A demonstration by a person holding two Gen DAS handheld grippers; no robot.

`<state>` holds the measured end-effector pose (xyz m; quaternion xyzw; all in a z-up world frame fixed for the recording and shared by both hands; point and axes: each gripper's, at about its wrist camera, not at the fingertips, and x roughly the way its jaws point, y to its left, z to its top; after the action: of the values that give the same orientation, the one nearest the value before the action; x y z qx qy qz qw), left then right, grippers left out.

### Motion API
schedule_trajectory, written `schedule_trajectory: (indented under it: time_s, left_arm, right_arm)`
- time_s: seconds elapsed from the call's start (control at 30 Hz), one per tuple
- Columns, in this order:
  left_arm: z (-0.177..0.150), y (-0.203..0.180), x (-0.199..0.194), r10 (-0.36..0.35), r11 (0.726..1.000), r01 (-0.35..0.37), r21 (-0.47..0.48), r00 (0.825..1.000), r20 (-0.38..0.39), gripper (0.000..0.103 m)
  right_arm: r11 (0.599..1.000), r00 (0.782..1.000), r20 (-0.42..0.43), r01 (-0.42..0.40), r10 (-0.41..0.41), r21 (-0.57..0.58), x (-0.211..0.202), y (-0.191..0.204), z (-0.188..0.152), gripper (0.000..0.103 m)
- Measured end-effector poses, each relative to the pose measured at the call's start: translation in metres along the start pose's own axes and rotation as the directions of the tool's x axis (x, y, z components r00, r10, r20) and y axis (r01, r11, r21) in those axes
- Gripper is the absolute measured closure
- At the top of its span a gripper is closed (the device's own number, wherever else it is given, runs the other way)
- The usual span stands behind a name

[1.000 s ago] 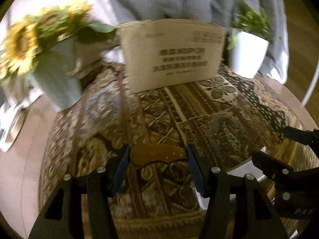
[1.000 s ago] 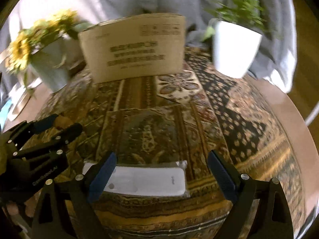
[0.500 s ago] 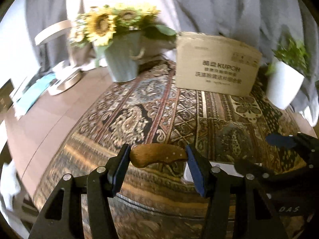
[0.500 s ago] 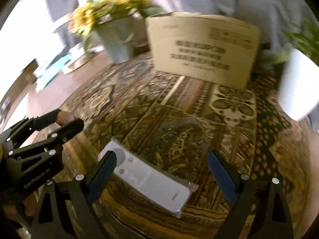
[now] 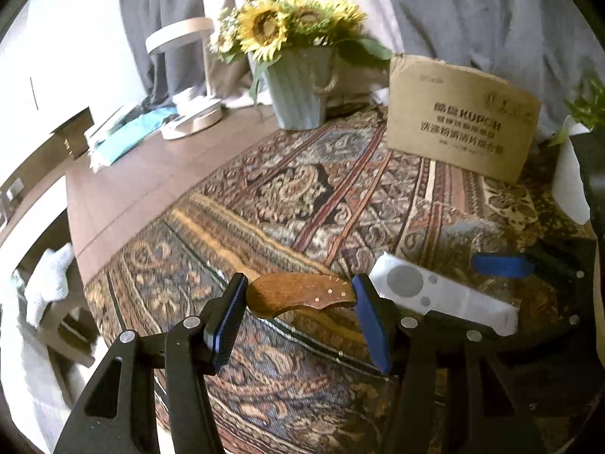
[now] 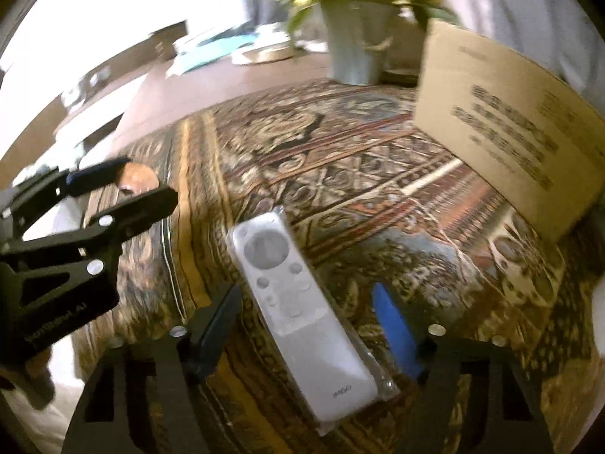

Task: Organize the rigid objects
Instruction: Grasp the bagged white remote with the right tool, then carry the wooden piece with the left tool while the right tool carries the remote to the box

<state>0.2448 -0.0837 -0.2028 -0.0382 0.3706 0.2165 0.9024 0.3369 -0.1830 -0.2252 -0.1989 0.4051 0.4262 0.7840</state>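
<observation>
- Patterned paisley cloth (image 5: 340,196) covers the table, with a printed cardboard box (image 5: 461,117) at the back.
- Since a second ago both my views have swung left; the white remote in clear wrap (image 6: 298,317) now lies lengthwise between my right gripper's (image 6: 302,325) open fingers, untouched.
- My left gripper (image 5: 298,306) clamps the brown riveted wooden handle (image 5: 302,295) end to end, lifted above the cloth.

Left tongs (image 5: 300,308) clamped, right tongs (image 6: 306,325) spread.

White remote (image 6: 298,312); brown handle (image 5: 300,294); paisley cloth (image 5: 302,189).
</observation>
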Motion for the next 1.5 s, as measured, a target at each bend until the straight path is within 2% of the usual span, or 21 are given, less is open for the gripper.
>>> schedule_trajectory:
  time_s: [0.17, 0.3, 0.4, 0.47, 0.57, 0.6, 0.77, 0.93, 1.03, 1.27, 1.5]
  left_arm:
    - [-0.008, -0.011, 0.004, 0.031, 0.999, -0.032, -0.011, 0.999, -0.023, 0.047]
    - [-0.010, -0.016, 0.007, 0.049, 0.999, -0.050, -0.016, 0.998, -0.038, 0.047]
    - [-0.009, -0.019, 0.007, 0.067, 0.998, -0.068, -0.013, 0.997, -0.042, 0.047]
    - [-0.008, -0.018, 0.008, 0.080, 0.997, -0.081, -0.016, 0.996, -0.042, 0.047]
    - [-0.007, -0.017, 0.008, 0.096, 0.995, -0.097, -0.020, 0.995, -0.039, 0.047]
    - [-0.006, -0.017, 0.008, 0.096, 0.995, -0.096, -0.019, 0.995, -0.039, 0.047]
    - [-0.006, -0.020, 0.006, 0.086, 0.996, -0.087, -0.016, 0.996, -0.034, 0.047]
    - [-0.006, -0.017, 0.007, 0.093, 0.995, -0.093, -0.021, 0.995, -0.037, 0.047]
    - [-0.005, -0.017, 0.008, 0.091, 0.996, -0.092, -0.020, 0.995, -0.038, 0.047]
    - [-0.001, -0.014, 0.003, 0.075, 0.997, -0.075, -0.023, 0.997, -0.023, 0.047]
    - [0.011, -0.014, -0.010, 0.012, 1.000, -0.012, -0.002, 0.999, 0.030, 0.047]
  right_arm:
    - [0.990, 0.999, -0.012, -0.042, 0.041, -0.134, 0.010, 0.004, -0.005, 0.046]
    - [0.975, 0.997, 0.007, -0.069, 0.072, -0.214, 0.010, 0.004, -0.008, 0.046]
    - [0.969, 0.994, 0.016, -0.102, 0.108, -0.226, 0.011, 0.001, -0.008, 0.046]
    - [0.969, 0.991, 0.026, -0.123, 0.132, -0.214, 0.014, -0.002, -0.008, 0.047]
    - [0.974, 0.987, 0.031, -0.148, 0.155, -0.170, 0.015, -0.008, -0.006, 0.060]
    - [0.977, 0.988, 0.035, -0.142, 0.150, -0.158, 0.015, -0.010, -0.006, 0.061]
    - [0.990, 0.990, 0.047, -0.135, 0.137, -0.037, 0.014, -0.026, -0.007, 0.062]
    - [0.993, 0.995, 0.039, -0.091, 0.094, -0.077, 0.016, -0.017, -0.007, 0.060]
    - [0.993, 0.996, 0.042, -0.076, 0.080, -0.085, 0.015, -0.016, -0.008, 0.063]
    - [0.998, 0.997, 0.053, -0.061, 0.061, -0.010, 0.006, -0.019, -0.010, 0.063]
    - [0.997, 0.995, 0.103, -0.003, -0.006, 0.081, -0.024, -0.023, -0.008, 0.064]
